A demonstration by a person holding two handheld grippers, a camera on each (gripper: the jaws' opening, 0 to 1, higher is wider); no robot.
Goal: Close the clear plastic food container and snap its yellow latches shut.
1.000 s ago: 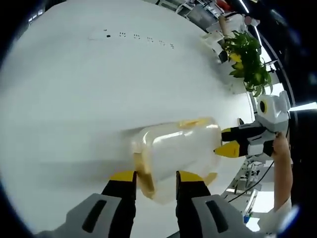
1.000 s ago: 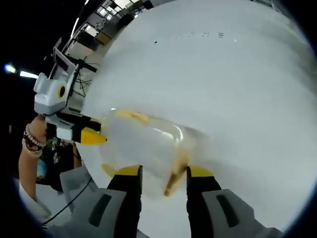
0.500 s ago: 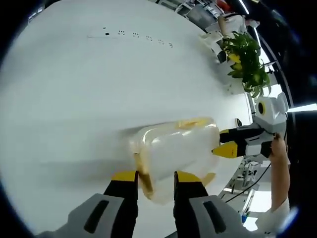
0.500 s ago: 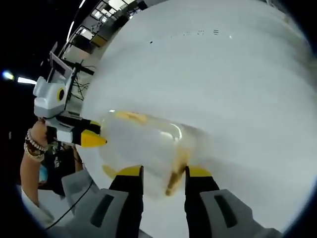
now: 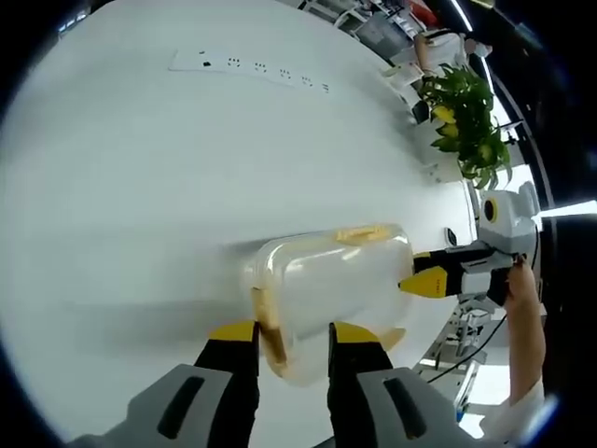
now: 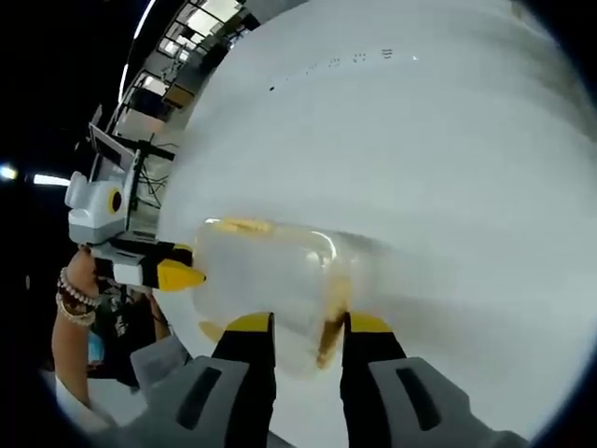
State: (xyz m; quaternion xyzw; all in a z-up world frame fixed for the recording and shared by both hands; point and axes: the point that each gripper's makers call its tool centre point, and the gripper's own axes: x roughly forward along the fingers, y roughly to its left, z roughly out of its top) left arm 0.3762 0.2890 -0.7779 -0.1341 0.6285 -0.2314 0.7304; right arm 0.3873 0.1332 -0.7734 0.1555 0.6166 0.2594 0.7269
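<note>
In the left gripper view, the left gripper (image 5: 291, 334) is sitting right at the near end of the clear plastic food container (image 5: 326, 289), its two yellow-tipped jaws standing a little apart with the yellow latch (image 5: 268, 322) on that end showing between them; whether they are pressing on it, I cannot tell. The container is lying lid-down-looking on the white counter (image 5: 159, 177), low in the view. At its far end the right gripper (image 5: 424, 283) is coming in from the right, its yellow tip touching or just beside the container wall, with a hand (image 5: 518, 289) holding it. Farther off, a row of power sockets (image 5: 247, 67) is lying flat on the counter, and a leafy green plant (image 5: 465, 117) is standing beyond the counter's edge.

In the right gripper view, the right gripper (image 6: 308, 329) is likewise straddling the container's (image 6: 270, 275) near end, jaws slightly apart, a yellow latch (image 6: 331, 327) between them. The left gripper (image 6: 177, 276) is meeting the opposite end from the left.
</note>
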